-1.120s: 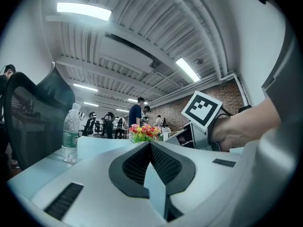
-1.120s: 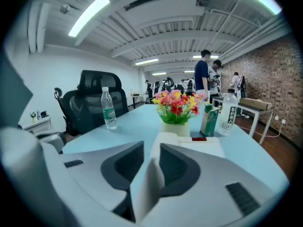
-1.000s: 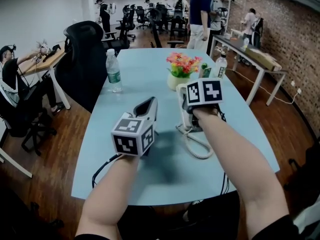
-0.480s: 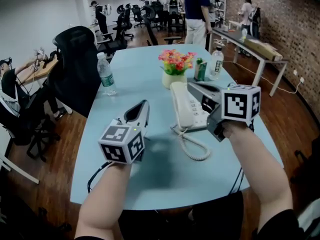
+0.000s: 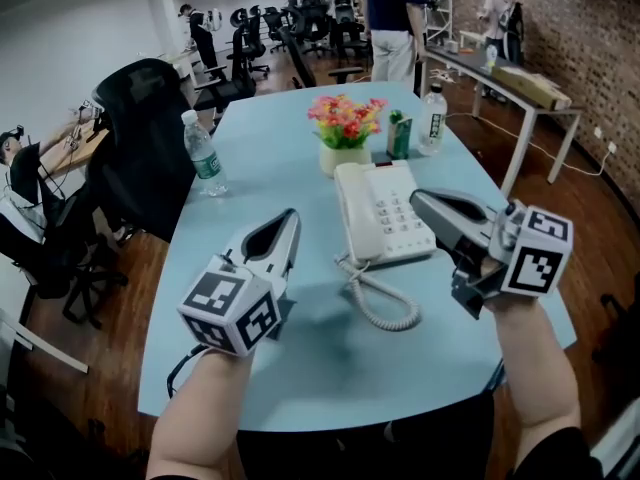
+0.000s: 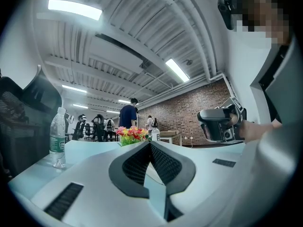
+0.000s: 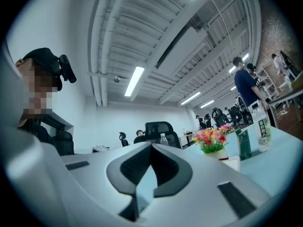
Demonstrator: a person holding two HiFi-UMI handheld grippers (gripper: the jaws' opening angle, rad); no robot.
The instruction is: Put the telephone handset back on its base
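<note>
At the centre of the head view, the cream corded telephone handset (image 5: pixel 352 213) lies seated along the left side of its cream push-button base (image 5: pixel 400 218) on the pale blue oval table (image 5: pixel 290 138). The left gripper (image 5: pixel 291 218), at lower left, and the right gripper (image 5: pixel 418 199), at right just beside the base, are both clenched on nothing.

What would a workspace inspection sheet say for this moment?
Surface: light-blue table.
Job's things: handset resting on base.
Clutter: flowers, left bottle, far bottle, green carton.
Grippers: left gripper shut, empty; right gripper shut, empty; neither touches the phone.
Cables: coiled cord on table; black cable under left gripper.
Surroundings: chair, people, brick wall, side table.
</note>
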